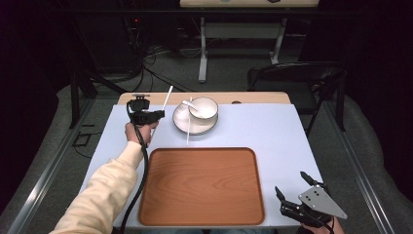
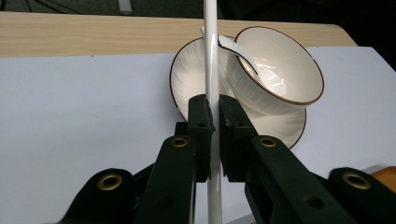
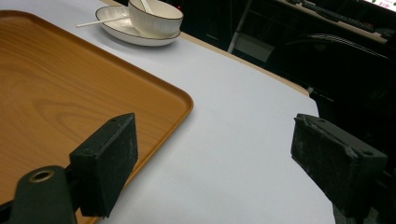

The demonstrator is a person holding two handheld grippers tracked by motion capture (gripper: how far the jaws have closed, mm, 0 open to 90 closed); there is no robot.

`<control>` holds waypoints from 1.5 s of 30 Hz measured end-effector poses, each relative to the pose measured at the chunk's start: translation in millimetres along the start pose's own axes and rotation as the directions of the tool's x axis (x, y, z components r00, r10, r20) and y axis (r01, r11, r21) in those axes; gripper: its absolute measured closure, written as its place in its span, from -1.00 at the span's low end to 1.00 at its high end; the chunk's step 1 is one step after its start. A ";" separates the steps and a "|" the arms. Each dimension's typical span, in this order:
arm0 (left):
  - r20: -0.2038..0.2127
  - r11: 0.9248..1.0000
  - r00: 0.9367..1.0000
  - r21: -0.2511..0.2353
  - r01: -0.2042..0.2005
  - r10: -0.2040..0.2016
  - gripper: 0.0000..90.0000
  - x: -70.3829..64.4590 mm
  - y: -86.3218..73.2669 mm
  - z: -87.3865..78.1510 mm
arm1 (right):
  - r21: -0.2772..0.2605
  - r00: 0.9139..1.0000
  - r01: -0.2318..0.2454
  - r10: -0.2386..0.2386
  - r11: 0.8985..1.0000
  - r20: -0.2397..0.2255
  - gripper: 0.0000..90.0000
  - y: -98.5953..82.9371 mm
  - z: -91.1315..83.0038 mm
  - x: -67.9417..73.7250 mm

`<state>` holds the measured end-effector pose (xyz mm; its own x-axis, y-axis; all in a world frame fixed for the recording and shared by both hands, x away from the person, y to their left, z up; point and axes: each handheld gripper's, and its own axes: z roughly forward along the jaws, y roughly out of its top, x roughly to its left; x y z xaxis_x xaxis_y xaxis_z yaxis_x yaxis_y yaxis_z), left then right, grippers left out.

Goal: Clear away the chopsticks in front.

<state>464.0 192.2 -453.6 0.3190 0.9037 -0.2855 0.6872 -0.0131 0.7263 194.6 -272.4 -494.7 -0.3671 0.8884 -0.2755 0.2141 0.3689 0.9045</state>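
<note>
left gripper (image 2: 212, 119) pinches a slim white chopstick (image 2: 211, 56), lifted just left of the plate (image 1: 181, 123). a second chopstick (image 1: 188, 130) rests on that plate's front edge, beside the glossy bowl (image 1: 203, 108) with its spoon (image 2: 236, 50). the wooden tray (image 1: 202, 185) sits bare, so my guess is the loading's barely begun. right gripper (image 3: 212, 163) waits wide apart, nothing in it, at the tray's near right corner.

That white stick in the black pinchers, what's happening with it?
A person holds a hand-held gripper in each hand. The left hand-held gripper is shut on a thin white stick, probably a chopstick, beside a plate that carries a bowl with a spoon in it. Another white stick leans on the plate. The right hand-held gripper hangs open by the wooden tray, which has nothing on it.
</note>
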 end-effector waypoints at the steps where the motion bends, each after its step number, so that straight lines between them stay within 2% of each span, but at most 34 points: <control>1: 0.004 1.000 1.000 0.001 0.000 0.000 0.87 0.2 -1.3 -2.1 | 0.000 1.000 0.001 -0.001 1.000 0.000 -0.68 0.0 -0.2 -0.1; 8: 0.030 1.000 1.000 -0.024 -0.001 0.002 0.87 -1.7 -15.4 -21.6 | 0.001 1.000 -0.001 0.001 1.000 0.002 -0.68 0.1 0.2 0.0; 19: 0.077 1.000 0.997 -0.028 -0.003 0.005 0.87 -9.7 -42.3 -42.3 | -0.001 1.000 0.003 -0.003 1.000 0.002 -0.68 0.0 -0.1 0.1; 25: 0.085 1.000 0.996 -0.019 -0.007 0.009 0.87 -15.4 -57.3 -48.8 | -0.001 1.000 0.003 -0.003 1.000 0.002 -0.68 0.1 -0.1 0.3; 33: 0.102 0.999 0.995 0.031 -0.013 0.009 0.87 -21.6 -82.6 -51.1 | -0.001 1.000 0.002 -0.002 1.000 0.003 -0.68 0.1 -0.1 0.0; 40: 0.089 0.999 0.996 0.041 0.005 -0.008 0.87 -22.1 -104.7 -54.3 | 0.001 1.000 0.004 -0.004 1.000 0.000 -0.68 0.3 0.5 0.2; 45: 0.058 0.997 0.998 0.077 0.022 -0.026 0.87 -20.2 -124.9 -52.9 | 0.000 1.000 0.003 -0.003 1.000 0.001 -0.68 0.6 0.8 0.4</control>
<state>337.2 198.3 -505.5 0.3385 0.8773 -0.3403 0.7421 -0.0265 0.6697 195.3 -271.6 -494.6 -0.3664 0.8879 -0.2783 0.2130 0.3711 0.9038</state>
